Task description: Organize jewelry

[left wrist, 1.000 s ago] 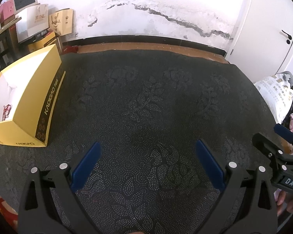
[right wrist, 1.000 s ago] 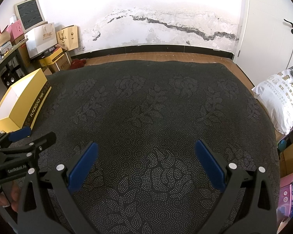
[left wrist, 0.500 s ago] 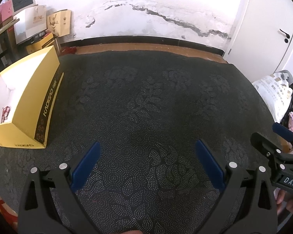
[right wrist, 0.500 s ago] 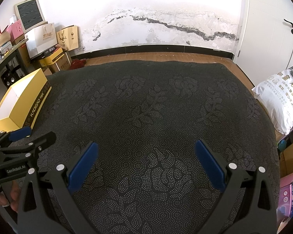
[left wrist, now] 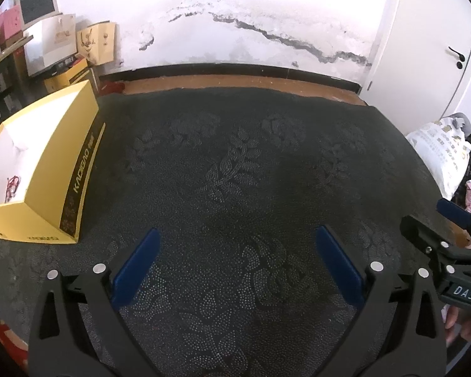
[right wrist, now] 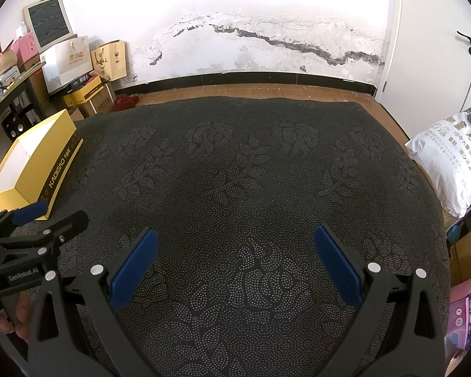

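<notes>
A yellow open box (left wrist: 47,169) stands at the left of the dark flowered cloth (left wrist: 251,172). A small red piece of jewelry (left wrist: 12,187) lies on its white floor. The box also shows in the right wrist view (right wrist: 37,169), its inside mostly hidden. My left gripper (left wrist: 235,245) is open and empty, low over the cloth, right of the box. My right gripper (right wrist: 234,243) is open and empty over the cloth's middle. Each gripper shows at the edge of the other's view: the right one (left wrist: 436,229), the left one (right wrist: 44,220).
A white printed sack (right wrist: 449,163) lies off the cloth's right edge. Cardboard boxes and paper bags (right wrist: 78,66) are stacked at the back left by the cracked wall. A white door (right wrist: 439,47) stands at the back right. Wooden floor runs behind the cloth.
The left gripper's view has drifted slightly, so the yellow box sits a little higher and more to the right. The right gripper has not moved. Both stay open.
</notes>
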A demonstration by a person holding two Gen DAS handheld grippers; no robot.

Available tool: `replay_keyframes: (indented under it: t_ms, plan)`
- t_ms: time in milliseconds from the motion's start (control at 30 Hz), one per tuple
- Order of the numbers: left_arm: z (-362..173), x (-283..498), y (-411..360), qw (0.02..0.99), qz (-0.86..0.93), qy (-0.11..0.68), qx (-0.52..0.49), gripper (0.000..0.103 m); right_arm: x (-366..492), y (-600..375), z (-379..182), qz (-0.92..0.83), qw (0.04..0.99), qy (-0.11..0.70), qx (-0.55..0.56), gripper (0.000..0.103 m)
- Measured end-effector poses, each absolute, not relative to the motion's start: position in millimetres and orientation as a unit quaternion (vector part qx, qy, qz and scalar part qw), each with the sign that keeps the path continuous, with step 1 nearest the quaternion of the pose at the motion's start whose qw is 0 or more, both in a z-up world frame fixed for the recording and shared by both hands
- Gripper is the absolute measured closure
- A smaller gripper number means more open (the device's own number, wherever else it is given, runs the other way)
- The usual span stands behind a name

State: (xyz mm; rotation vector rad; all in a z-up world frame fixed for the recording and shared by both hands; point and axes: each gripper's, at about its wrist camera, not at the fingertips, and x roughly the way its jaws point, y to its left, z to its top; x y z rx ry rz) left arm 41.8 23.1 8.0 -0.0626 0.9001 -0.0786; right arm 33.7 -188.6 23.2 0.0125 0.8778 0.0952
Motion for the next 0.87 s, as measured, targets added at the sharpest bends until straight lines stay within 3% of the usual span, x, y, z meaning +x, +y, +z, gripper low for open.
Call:
replay_keyframes:
  t_ms: [867]
  plan:
    - [13.0,32.7,27.7,0.911,-0.022,0.409,-0.052,0.006,34.0,-187.2,22.0,0.047,0.904,0.425,0.004,0.007]
